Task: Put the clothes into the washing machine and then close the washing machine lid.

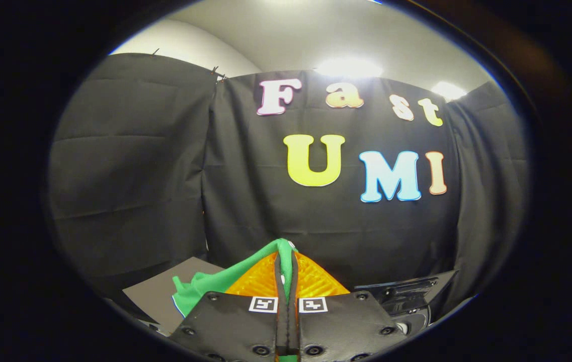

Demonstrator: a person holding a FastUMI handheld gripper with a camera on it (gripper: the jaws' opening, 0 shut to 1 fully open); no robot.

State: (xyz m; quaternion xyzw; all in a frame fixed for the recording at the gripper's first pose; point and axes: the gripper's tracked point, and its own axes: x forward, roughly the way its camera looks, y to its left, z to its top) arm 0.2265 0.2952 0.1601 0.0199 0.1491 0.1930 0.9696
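Grey table top [157, 294]: flat, matte, seen low down to the left of the gripper [287, 261], whose orange fingers [260, 279] are closed on a green cloth [210, 284]. The cloth hangs over the table's near part; whether it touches the surface cannot be told. Table otherwise bare where visible.

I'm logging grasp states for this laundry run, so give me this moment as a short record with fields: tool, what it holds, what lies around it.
tool: tool, its orange fingers closed together
held item: green garment, pinched between the fingers, a fold poking up past the tips and the rest draping to one side
height: raised, facing the booth wall rather than down at a surface
below, garment side: grey flat surface
below, other side: dark appliance part; too little visible to say what it is
task stage: garment in the grasp, not yet put into a machine
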